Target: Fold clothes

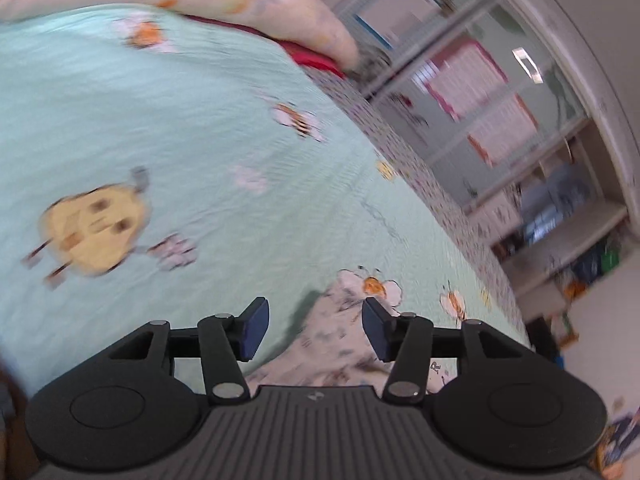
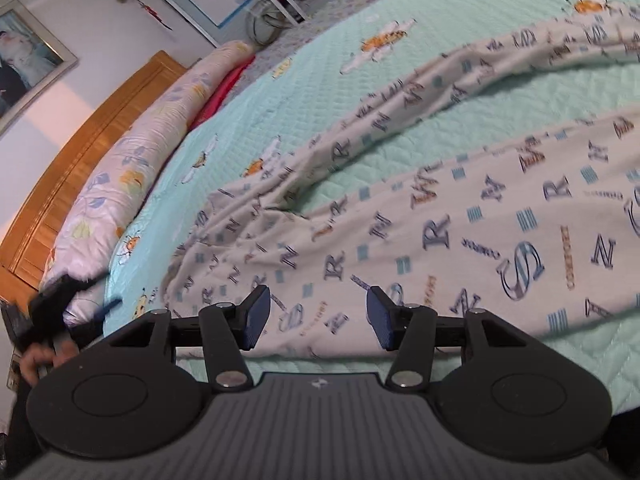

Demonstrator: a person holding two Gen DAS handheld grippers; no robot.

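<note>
Garment: we see pale trousers printed with letters, spread on the mint quilt; their two legs run away from our right gripper toward the upper right, with the bunched waist end off to its left.
Key relation: the near leg lies directly ahead of and under our right gripper, its long axis slanting up and to the right, so we judge this hand the nearer one for the next pinch.
Right tool: jaws stand about half open over the cloth; the pads are clear of it and grip nothing.
Left tool: our left gripper also stands about half open and empty; a rumpled corner of the trousers lies below the gap, apparently untouched, though motion blur makes this uncertain.
Textures: trousers are thin, soft and wrinkled in long folds; the quilt is stitched in small diamonds with bee and flower prints.
Surroundings: a long floral pillow lies against the wooden headboard, far left of our right tool.
</note>
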